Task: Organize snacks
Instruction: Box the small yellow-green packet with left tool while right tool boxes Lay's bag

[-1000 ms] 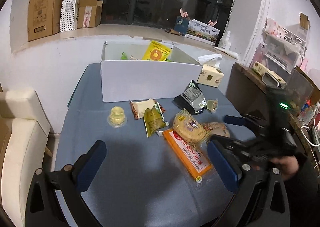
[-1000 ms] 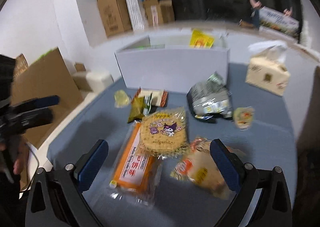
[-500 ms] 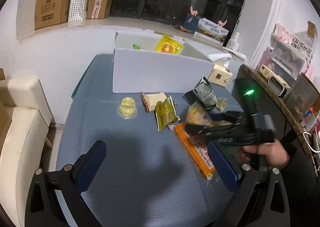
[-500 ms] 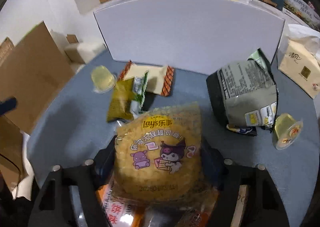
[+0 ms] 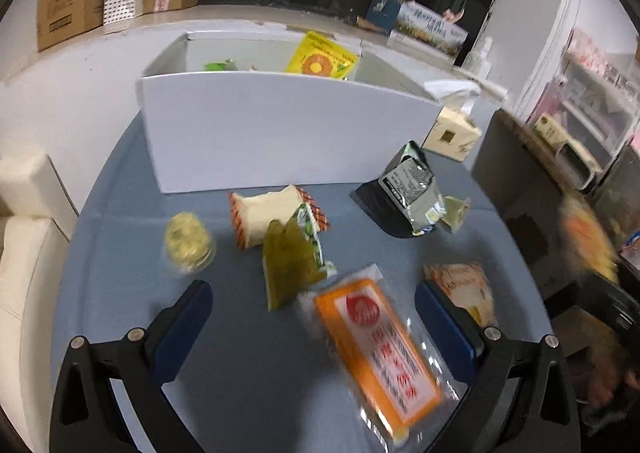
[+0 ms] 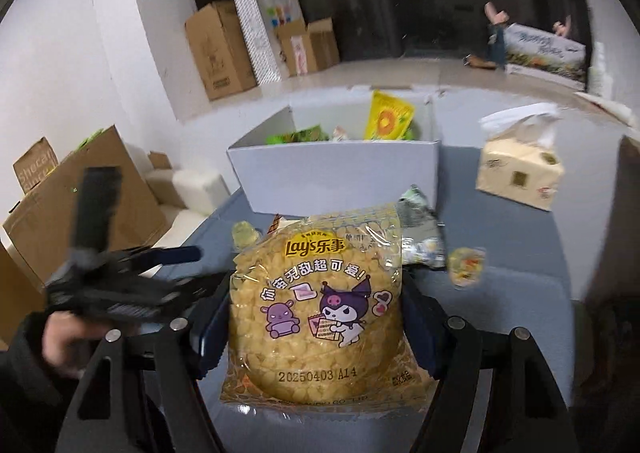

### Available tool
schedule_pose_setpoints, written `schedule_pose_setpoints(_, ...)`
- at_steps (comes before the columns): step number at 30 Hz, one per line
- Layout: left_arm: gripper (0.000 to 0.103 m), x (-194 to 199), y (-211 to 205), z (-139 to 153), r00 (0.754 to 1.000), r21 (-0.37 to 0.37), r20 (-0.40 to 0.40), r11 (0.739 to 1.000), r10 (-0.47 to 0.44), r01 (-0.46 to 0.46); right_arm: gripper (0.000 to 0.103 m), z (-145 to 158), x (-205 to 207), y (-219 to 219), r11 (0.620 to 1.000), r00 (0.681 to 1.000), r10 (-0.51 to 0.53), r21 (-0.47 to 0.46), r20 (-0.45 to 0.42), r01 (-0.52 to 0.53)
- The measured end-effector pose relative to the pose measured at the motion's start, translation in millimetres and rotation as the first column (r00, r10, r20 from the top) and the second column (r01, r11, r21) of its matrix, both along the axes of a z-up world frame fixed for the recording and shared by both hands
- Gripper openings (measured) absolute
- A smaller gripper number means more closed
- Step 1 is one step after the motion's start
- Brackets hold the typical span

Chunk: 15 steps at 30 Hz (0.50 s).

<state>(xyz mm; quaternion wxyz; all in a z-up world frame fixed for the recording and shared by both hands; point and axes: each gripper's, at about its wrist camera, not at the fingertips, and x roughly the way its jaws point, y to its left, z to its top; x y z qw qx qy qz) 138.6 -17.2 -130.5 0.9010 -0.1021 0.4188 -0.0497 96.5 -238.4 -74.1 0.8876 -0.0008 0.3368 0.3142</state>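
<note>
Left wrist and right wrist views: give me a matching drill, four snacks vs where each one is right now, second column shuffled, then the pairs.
Things:
1. Lay's bag
2. yellow sunflower packet
3. orange pack
4. jelly cup

Places:
A. flat on the blue table, between the open left gripper fingers
B. inside the white box, leaning upright
C. clamped in the right gripper, off the table
D. alone on the table, left of the green packet

Pairs: 1-C, 2-B, 3-A, 4-D
</note>
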Motion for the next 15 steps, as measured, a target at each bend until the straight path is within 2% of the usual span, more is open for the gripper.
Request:
schedule_pose_setpoints(4, 0.102, 29, -8, -15, 0.999, 0.004, -0.046, 1.000, 0.014, -0.014, 0.078, 7, -12, -26, 0.999, 0.999, -0.044, 0.030, 0.010, 0.044)
schedule_pose_setpoints(6, 0.102, 41, -12, -25, 0.997, 0.039, -0.069, 0.999, 0.022, -0.020, 0.078, 6, -15, -36, 0.997, 0.998, -0.067, 0.042, 0.013, 0.067)
schedule_pose_setpoints(8, 0.097, 48, -12, -34, 0.995, 0.034, -0.097, 0.999, 0.027, -0.024, 0.078, 6, -15, -41, 0.996, 0.997, -0.074, 0.053, 0.007, 0.073)
schedule_pose_setpoints(9, 0.082, 51, -12, -39, 0.994, 0.017, -0.108, 1.000, 0.012, -0.011, 0.078, 4, -17, -45, 0.995, 0.997, -0.081, 0.053, 0.007, 0.080)
schedule_pose_setpoints(10, 0.058, 54, -13, -44, 0.991, 0.041, -0.130, 0.999, 0.014, -0.008, 0.078, 4, -18, -47, 0.995, 0.996, -0.085, 0.052, 0.006, 0.085)
schedule_pose_setpoints(11, 0.049, 55, -14, -44, 0.992, 0.075, -0.128, 0.997, 0.021, -0.012, 0.078, 2, -17, -49, 0.995, 0.996, -0.085, 0.054, -0.001, 0.085)
schedule_pose_setpoints(12, 0.044, 54, -15, -43, 0.994, 0.101, -0.112, 0.995, 0.015, -0.004, 0.078, 1, -18, -52, 0.995, 0.996, -0.086, 0.057, -0.004, 0.086)
schedule_pose_setpoints(15, 0.043, 40, -11, -31, 0.998, 0.068, -0.063, 0.998, -0.010, 0.014, 0.078, -2, -19, -53, 0.994, 0.996, -0.089, 0.066, -0.013, 0.090)
